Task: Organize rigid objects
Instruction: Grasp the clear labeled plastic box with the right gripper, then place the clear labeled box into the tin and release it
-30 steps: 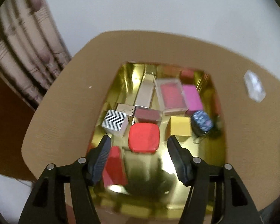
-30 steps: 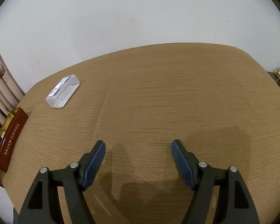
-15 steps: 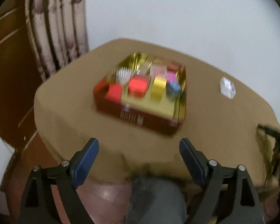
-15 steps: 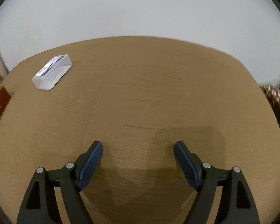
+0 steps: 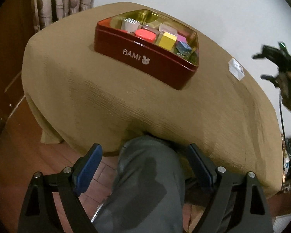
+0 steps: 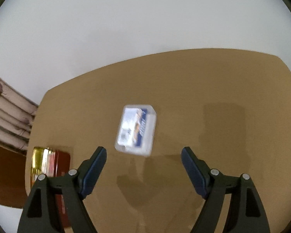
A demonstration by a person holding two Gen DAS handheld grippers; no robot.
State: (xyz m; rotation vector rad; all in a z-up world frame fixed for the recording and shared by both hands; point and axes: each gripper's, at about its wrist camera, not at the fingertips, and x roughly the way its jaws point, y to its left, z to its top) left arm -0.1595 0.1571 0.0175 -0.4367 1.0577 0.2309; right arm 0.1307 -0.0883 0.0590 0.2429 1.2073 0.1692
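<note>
A dark red tin (image 5: 145, 58) marked BAMI, gold inside, stands on the tan-clothed table (image 5: 126, 101) and holds several small boxes, among them a red rounded case (image 5: 145, 35) and a yellow cube (image 5: 166, 40). My left gripper (image 5: 145, 167) is open and empty, held off the table's near edge above a grey trouser leg. A clear plastic box (image 6: 135, 130) with a blue and white label lies on the table just ahead of my right gripper (image 6: 143, 163), which is open and empty. The box also shows in the left wrist view (image 5: 236, 69). The tin's corner shows at the right wrist view's left (image 6: 62, 161).
A curtain (image 5: 67, 0) hangs behind the table's left corner. A white wall (image 6: 145, 29) runs behind the table. The person's knee (image 5: 145, 184) is under the near table edge. My right gripper and hand show at the left wrist view's right edge (image 5: 281, 68).
My left gripper has pulled back from above the tin to beyond the table's near edge. My right gripper has swung left, so the clear box now lies centred just ahead of its fingers.
</note>
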